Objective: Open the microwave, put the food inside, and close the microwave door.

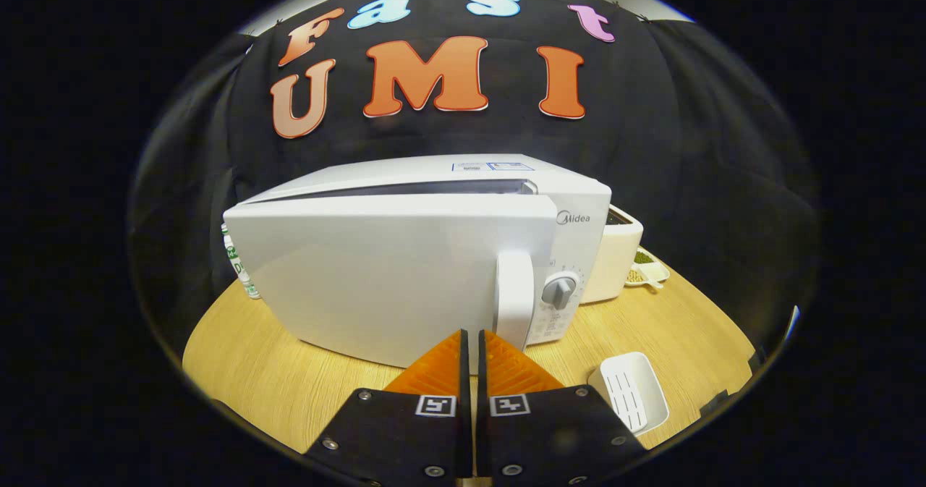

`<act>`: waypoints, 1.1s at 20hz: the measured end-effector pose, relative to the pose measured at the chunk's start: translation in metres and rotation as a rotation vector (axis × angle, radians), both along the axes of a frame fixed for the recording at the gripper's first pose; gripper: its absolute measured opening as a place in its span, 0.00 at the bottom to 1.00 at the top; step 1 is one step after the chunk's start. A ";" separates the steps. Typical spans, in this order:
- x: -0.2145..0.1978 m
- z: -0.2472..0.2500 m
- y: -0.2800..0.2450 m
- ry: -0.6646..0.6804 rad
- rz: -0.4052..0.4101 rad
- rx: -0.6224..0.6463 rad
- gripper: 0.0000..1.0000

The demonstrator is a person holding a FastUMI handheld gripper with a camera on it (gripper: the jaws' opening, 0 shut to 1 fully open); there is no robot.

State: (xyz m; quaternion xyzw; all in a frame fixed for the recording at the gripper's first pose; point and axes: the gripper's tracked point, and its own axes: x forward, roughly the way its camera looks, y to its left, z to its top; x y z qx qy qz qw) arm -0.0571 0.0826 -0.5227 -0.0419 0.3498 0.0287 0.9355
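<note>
The gripper (472, 336), fingers together on nothing, sits just before the microwave door (391, 284), ajar near the handle (514, 299). Likely closing; a push forward remains.

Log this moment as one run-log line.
gripper: shut, empty | white microwave: door ajar, handle just ahead of fingers | white plastic tray: on wooden table

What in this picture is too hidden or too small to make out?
- Microwave inside: hidden by its door, which is barely ajar.
- Bottle: mostly behind the microwave.
- Box: partly behind the microwave.
- Dish contents: too small.
- Tray: nothing visible in it.
- Gripper: fingers shut, holding nothing.
</note>
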 end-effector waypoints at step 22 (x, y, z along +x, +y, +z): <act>0.053 0.088 0.011 -0.190 0.052 0.006 0.34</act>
